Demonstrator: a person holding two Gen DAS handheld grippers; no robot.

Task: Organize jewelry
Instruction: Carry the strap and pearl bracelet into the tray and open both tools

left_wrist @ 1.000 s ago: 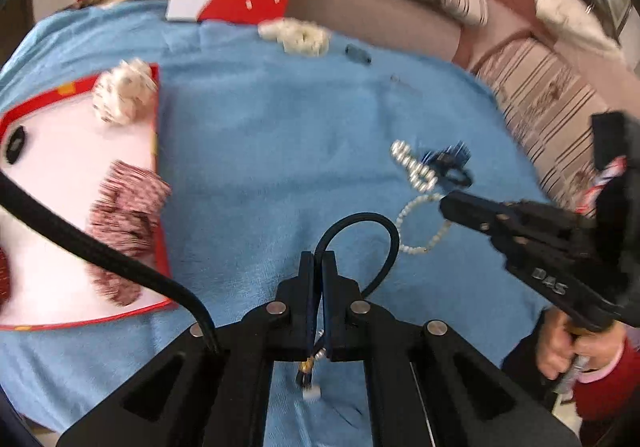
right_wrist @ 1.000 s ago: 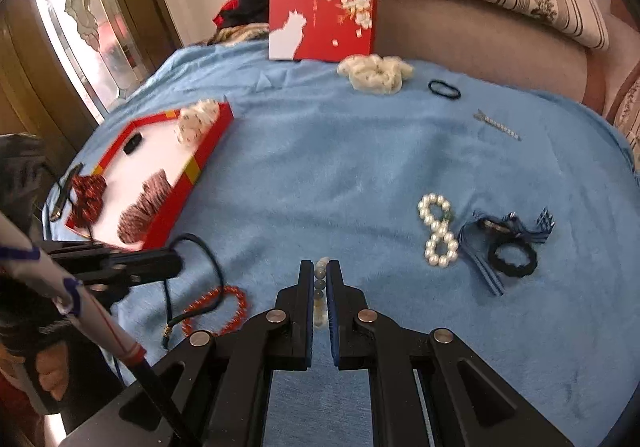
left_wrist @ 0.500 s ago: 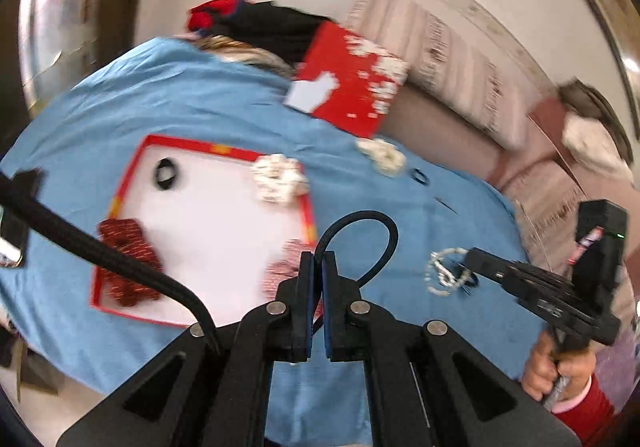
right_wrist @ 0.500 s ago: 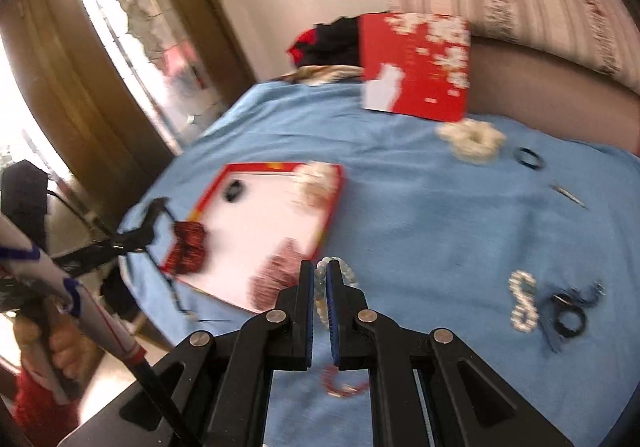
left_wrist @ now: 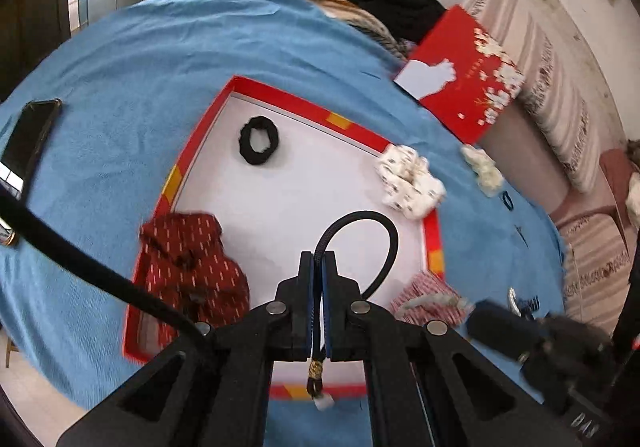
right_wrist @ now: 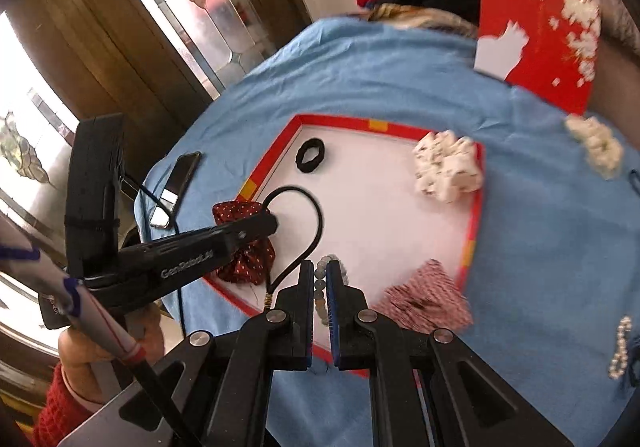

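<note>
Black cord necklace: pinched between the closed fingers of the left gripper at the lower centre of the left wrist view; its loop arches up and to the right over the white floor of the red-rimmed tray, and its short end with a gold fitting and a small white tag hangs below the jaws.
Cord axis: runs along the gripper's fingers, loop at the top, clasp end at the bottom of the frame.
Bead bracelet: a string of pale grey beads clamped in the right gripper, lower centre of the right wrist view, over the tray's near edge; the string runs lengthwise between the 2 fingers.
Hidden: the lower beads drop behind the jaws, so the bracelet's full ring cannot be seen.
Tray contents: black hair tie at upper left, dark red scrunchie at lower left, white scrunchie on the right rim, red-and-white striped scrunchie at the lower right corner.
Blur: in the left wrist view the right gripper is smeared at the lower right and its fingertips are hard to make out.
Cloth: blue cloth carries the tray, a phone at left and a pearl piece cut off at the right edge.
</note>
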